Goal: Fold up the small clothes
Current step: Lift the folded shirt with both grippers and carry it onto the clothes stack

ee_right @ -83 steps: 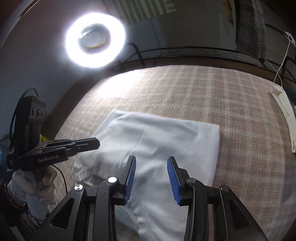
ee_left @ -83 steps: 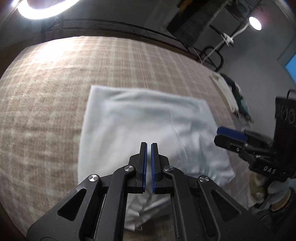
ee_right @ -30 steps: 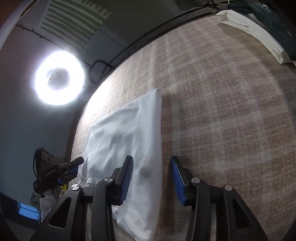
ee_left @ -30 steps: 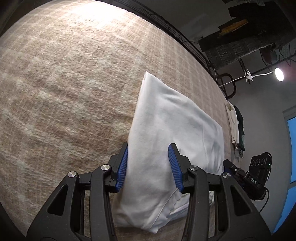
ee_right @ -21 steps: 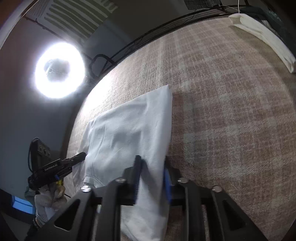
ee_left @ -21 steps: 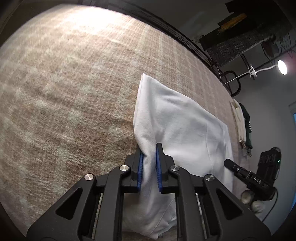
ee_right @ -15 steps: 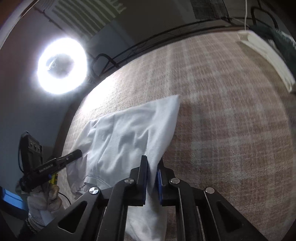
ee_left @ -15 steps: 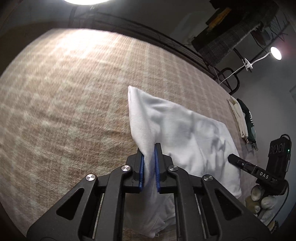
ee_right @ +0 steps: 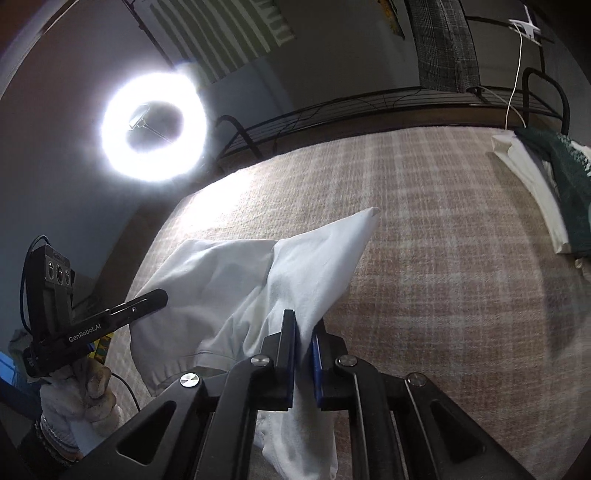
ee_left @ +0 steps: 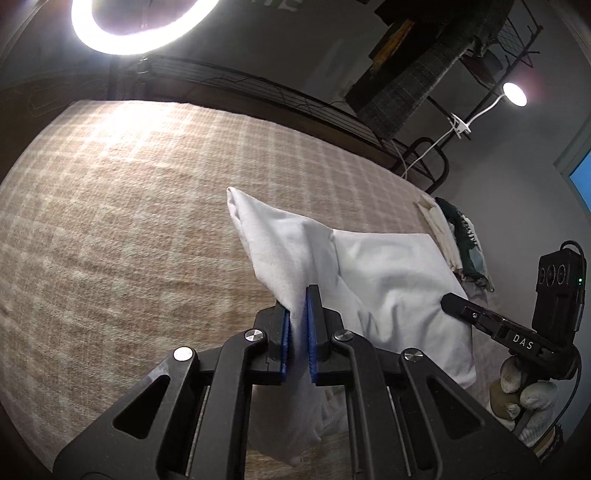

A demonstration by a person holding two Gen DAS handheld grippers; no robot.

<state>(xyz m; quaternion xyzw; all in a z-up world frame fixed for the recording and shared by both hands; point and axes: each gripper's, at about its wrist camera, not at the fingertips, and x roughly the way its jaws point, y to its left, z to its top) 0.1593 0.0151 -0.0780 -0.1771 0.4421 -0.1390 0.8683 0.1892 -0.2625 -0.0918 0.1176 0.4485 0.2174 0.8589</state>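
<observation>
- My left wrist camera looks forward and down along my left gripper (ee_left: 298, 317), close over the plaid blanket (ee_left: 129, 221), facing the ring light (ee_left: 122, 33).
- My right wrist camera looks likewise along my right gripper (ee_right: 303, 332) (equally close).
- Both views share the white garment (ee_left: 388, 280), the blanket, and each other's gripper.

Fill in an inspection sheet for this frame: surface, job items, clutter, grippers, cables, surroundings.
Surface: plaid blanket.
Job's things: white garment, both side edges lifted.
Clutter: folded clothes pile at the blanket's far right edge.
Grippers: left gripper and right gripper each shut on the garment.
Cables: white lamp cord; black lead on the right gripper.
Surroundings: ring light, metal rail, clip lamp.
</observation>
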